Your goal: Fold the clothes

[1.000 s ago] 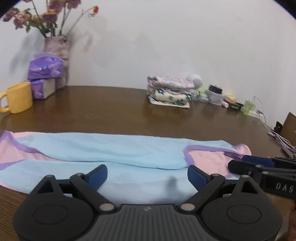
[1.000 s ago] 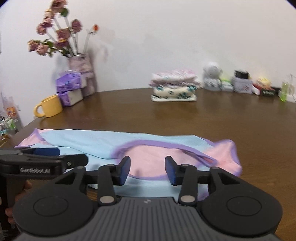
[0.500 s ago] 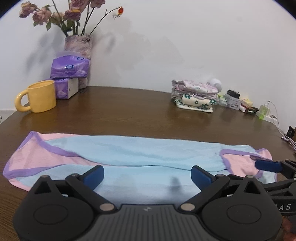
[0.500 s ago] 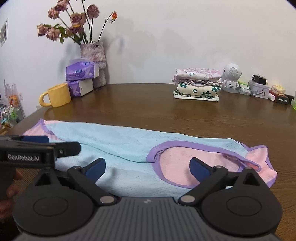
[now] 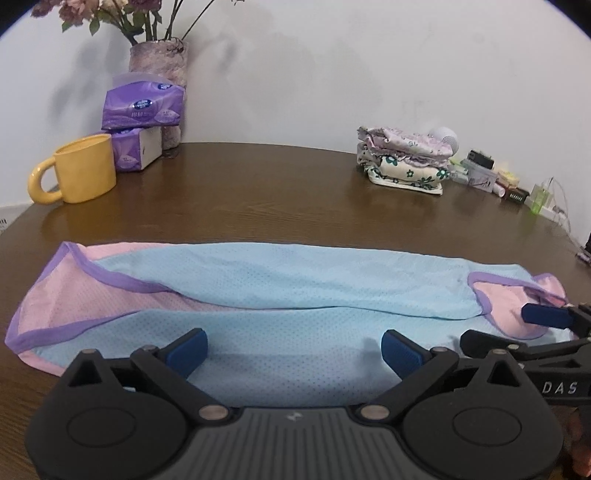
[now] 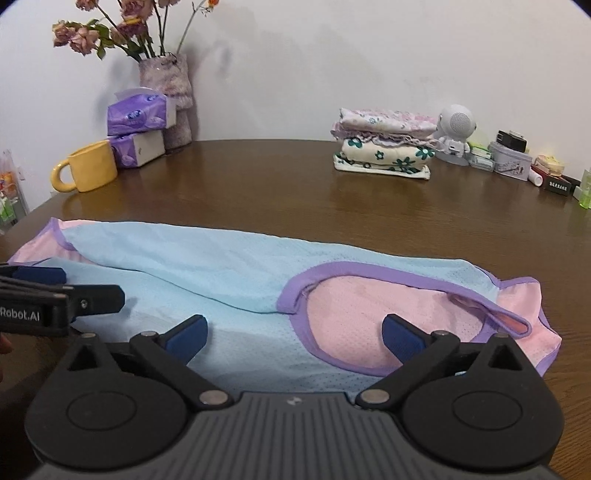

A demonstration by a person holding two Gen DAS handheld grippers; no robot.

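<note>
Spanning the near half of the brown counter, the blue-and-pink mesh garment lies folded lengthwise into a band; crosswise folds appear to remain. Finished folded clothes sit stacked near the wall. Left claw and right claw hover spread apart, gripping nothing. Vase contains flowers.

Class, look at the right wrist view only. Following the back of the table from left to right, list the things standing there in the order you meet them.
Yellow mug → purple tissue packs → vase of flowers → stack of folded clothes → white robot figure → grey tin → green bottle.
</note>
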